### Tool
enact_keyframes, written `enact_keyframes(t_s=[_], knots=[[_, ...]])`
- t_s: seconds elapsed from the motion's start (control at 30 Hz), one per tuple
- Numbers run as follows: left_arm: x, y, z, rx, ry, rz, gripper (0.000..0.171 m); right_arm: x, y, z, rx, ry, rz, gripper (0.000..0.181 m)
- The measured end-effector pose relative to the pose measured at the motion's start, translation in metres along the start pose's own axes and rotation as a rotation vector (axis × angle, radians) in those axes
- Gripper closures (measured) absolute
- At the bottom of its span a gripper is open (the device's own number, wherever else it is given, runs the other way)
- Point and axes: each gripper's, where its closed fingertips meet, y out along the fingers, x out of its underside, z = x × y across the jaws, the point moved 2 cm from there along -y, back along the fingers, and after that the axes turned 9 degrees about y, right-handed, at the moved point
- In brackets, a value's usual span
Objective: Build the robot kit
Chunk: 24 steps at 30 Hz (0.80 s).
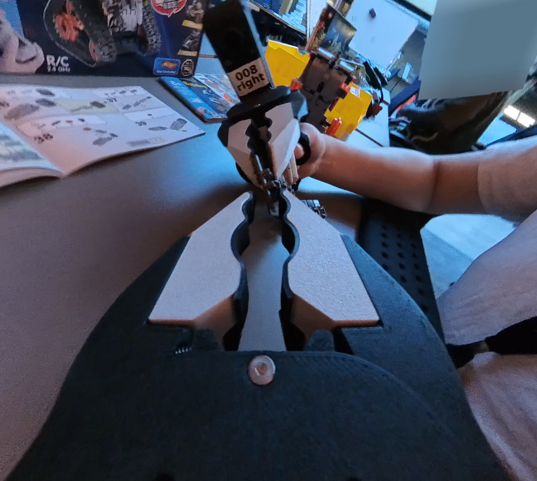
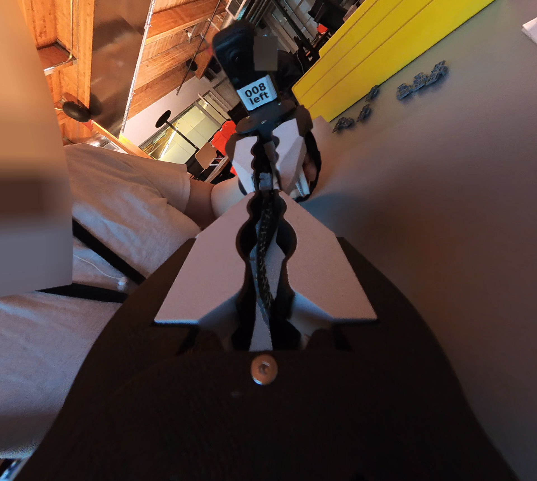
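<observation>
A black toy track chain spans between my two grippers, which face each other tip to tip above the grey table. My left gripper is shut on one end of the chain. The right gripper, held in a hand, is shut on the other part. In the right wrist view the chain runs lengthwise between the fingers of my right gripper. The left gripper pinches a grey link at the chain's end.
A toy vehicle box stands at the back left, with an open instruction booklet before it. A partly built model stands by a yellow box. Several loose track pieces lie by the yellow box. Left and right tips are no more than a few centimetres apart. From either gripper's tips it is about 25 cm to the partly built model.
</observation>
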Motion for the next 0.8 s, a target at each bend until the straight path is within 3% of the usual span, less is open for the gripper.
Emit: enact_keyframes(t_s=[0.2,0.37,0.57,0.67,0.8], knots=[[-0.006,-0.006,-0.004,0.014,-0.264,0.129,0.157,-0.007,-0.003,0.0,0.02,-0.048,0.071,0.176],[-0.006,-0.005,-0.009,-0.056,-0.204,0.12,0.167,-0.011,-0.005,0.001,0.029,-0.051,0.1,0.176],[-0.01,-0.004,-0.009,-0.057,-0.197,0.138,0.166,-0.012,-0.006,0.002,0.033,-0.045,0.116,0.176],[-0.014,-0.005,-0.01,-0.088,-0.154,0.149,0.152,-0.011,-0.005,0.003,0.034,-0.036,0.109,0.176],[-0.012,-0.003,-0.011,-0.102,-0.096,0.11,0.162,-0.006,-0.001,0.004,0.048,-0.041,0.068,0.175]])
